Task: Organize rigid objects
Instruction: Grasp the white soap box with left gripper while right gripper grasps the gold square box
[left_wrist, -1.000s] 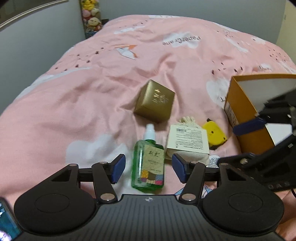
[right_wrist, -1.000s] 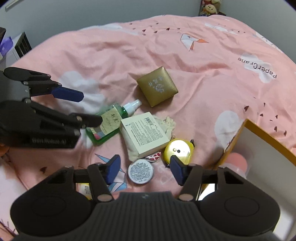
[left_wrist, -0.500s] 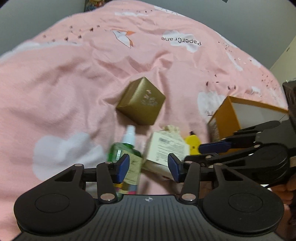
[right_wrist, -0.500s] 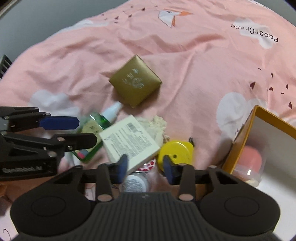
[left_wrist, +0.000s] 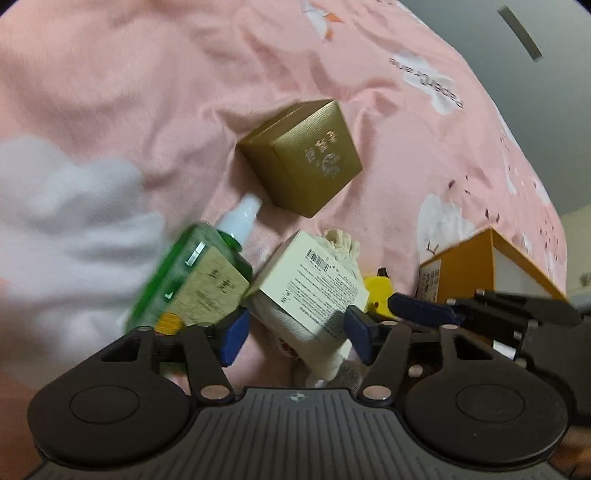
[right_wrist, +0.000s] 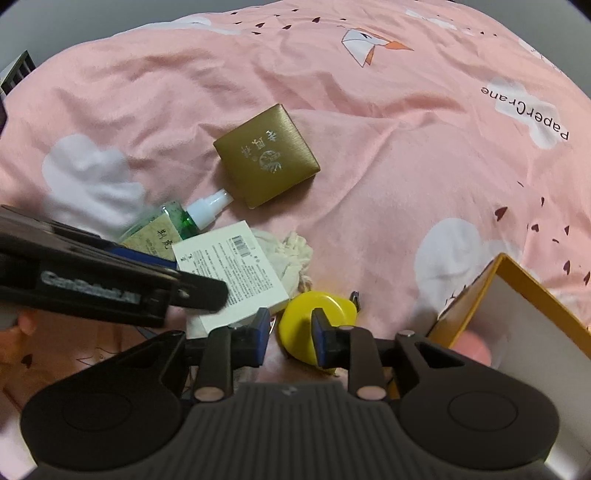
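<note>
Where the pink bedspread (right_wrist: 388, 155) sags at its near edge, the loose items lie in one cluster, listed here by position relative to the cream labelled box (right_wrist: 231, 271).

Cream labelled box: flat carton with barcode and fine print, lying on a cream drawstring pouch (right_wrist: 291, 254) that shows at its right side.

Green spray bottle (left_wrist: 195, 273): just left of the box, on its side, white nozzle toward the gold box.

Gold box (right_wrist: 266, 155): beyond the cream box, apart from it, close to the bottle's nozzle.

Yellow round case (right_wrist: 317, 325): just right of the box and nearer the camera.

Orange carton (right_wrist: 480, 295): well to the right of the box, open, white inside, a pink item within that is too blurred to name.

Left tongs (left_wrist: 295, 334): jaws apart, having just widened, straddling the near corner of the cream box and pouch; the pads do not press on it.

Right tongs (right_wrist: 290, 332): jaws have just drawn nearly together. The right pad lies against the yellow case, the left pad just short of its edge; whether the case is truly pinched cannot be told.
</note>
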